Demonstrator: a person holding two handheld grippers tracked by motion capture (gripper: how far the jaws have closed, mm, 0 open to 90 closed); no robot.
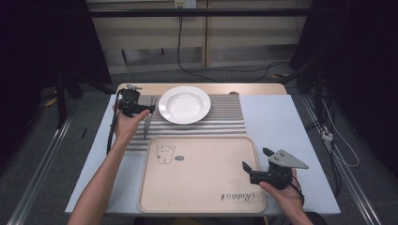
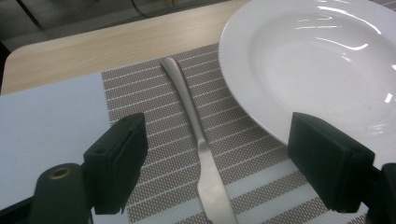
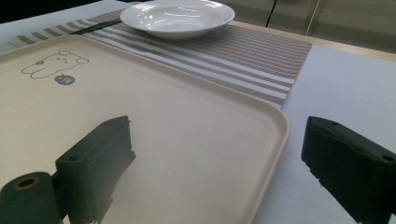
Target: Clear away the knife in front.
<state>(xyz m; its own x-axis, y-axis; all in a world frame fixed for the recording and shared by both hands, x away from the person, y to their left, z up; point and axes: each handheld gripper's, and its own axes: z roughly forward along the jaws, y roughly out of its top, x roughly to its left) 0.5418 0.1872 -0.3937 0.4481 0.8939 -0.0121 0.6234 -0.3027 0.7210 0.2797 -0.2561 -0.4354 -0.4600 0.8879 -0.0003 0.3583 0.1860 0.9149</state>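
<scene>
Beige tray sat empty at the table's near edge; white plate rested on the striped placemat behind it, with a metal knife on the mat just left of the plate. Left gripper hovered over the knife with jaws wide, straddling the handle, nothing held. Right gripper was spread wide too, empty, over the tray's right rim. Risk: the flat knife could slip or skid on closing, and one jaw sat close to the plate rim so it could nudge the plate. Knife's blade end was cut off in the left gripper view, so utensil type was not fully certain
</scene>
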